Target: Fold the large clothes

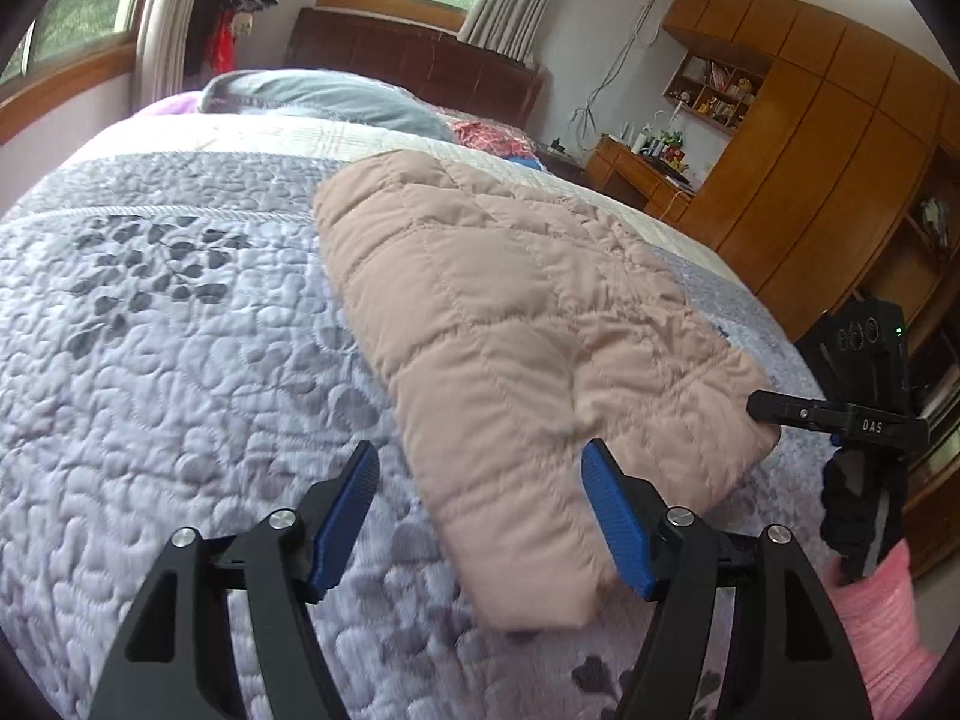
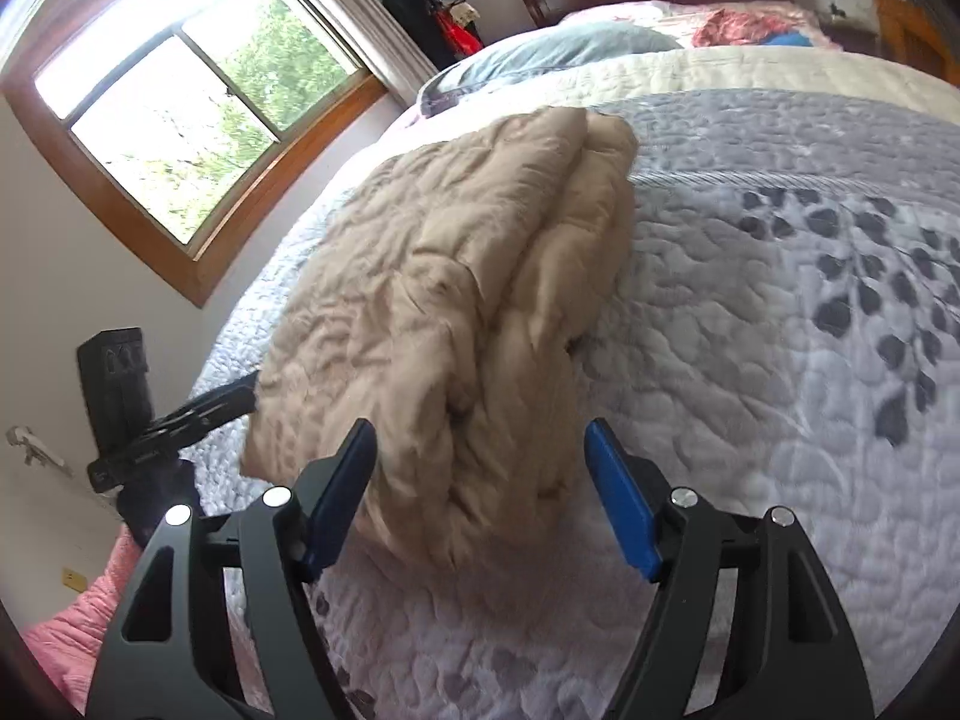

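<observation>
A beige quilted jacket (image 1: 510, 330) lies folded into a long flat bundle on the bed. My left gripper (image 1: 480, 468) is open, its blue pads on either side of the jacket's near end, just above it. The right gripper (image 1: 768, 405) shows at the far right edge of the left wrist view, touching the jacket's right corner. In the right wrist view the jacket (image 2: 456, 300) lies as a layered pile, and my right gripper (image 2: 480, 450) is open over its near end. The left gripper (image 2: 234, 396) shows at the jacket's left edge.
The bed has a grey-lilac quilted bedspread (image 1: 180, 360) with a dark leaf pattern. A grey pillow (image 1: 324, 99) and a dark headboard (image 1: 420, 60) are at the far end. A wooden wardrobe and desk (image 1: 810, 150) stand right. A window (image 2: 198, 96) is on the wall.
</observation>
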Motion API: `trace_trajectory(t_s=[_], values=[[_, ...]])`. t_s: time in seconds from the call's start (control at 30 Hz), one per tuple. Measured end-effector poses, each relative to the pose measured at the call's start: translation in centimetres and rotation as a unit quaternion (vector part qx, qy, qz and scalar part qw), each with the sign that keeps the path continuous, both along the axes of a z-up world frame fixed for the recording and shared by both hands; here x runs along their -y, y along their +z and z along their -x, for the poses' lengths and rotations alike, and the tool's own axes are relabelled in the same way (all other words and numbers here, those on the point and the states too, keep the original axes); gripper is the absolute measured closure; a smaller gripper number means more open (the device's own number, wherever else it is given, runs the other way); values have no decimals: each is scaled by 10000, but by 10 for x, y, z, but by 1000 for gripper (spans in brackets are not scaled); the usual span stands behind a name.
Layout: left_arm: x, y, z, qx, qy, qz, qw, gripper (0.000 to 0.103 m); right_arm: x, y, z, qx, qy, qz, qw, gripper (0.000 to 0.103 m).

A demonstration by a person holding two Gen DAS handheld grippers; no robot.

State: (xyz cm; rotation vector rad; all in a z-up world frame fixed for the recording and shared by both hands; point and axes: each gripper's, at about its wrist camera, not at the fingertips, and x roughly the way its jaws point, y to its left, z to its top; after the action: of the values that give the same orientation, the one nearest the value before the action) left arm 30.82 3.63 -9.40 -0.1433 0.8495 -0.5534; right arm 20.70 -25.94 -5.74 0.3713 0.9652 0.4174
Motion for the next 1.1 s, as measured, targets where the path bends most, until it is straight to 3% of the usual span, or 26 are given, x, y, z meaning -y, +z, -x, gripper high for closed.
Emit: trace_trajectory(t_s=[0.33, 0.47, 0.53, 0.57, 0.6, 0.7, 0.9, 1.1], values=[[2, -19, 6, 29, 167, -642, 9978, 30, 2, -47, -21, -601, -380, -44, 9975, 34], [-1, -5, 20, -18, 370, -821, 9959, 32, -1, -27, -3, -452, -538, 132, 9974, 35], [-3, 4, 33, 46, 511, -902, 9946, 31, -7, -11, 15, -279, -637, 428, 9967, 28], [-4, 8, 39, 58, 573, -924, 9941, 31, -10, -5, 23, -215, -694, 584, 9956, 19], [-4, 10, 43, 61, 619, -930, 9937, 25, -15, 2, 34, -103, -747, 752, 9943, 13], [-1, 19, 64, 152, 863, -1155, 9894, 15, -30, 18, 61, 159, -798, 1141, 9901, 8], [8, 31, 103, 409, 1178, -1451, 9815, 12, -58, 39, 104, 524, -996, 1962, 9741, 4], [8, 49, 137, 647, 1354, -1413, 9785, 12, -79, 50, 129, 631, -874, 2219, 9691, 4]])
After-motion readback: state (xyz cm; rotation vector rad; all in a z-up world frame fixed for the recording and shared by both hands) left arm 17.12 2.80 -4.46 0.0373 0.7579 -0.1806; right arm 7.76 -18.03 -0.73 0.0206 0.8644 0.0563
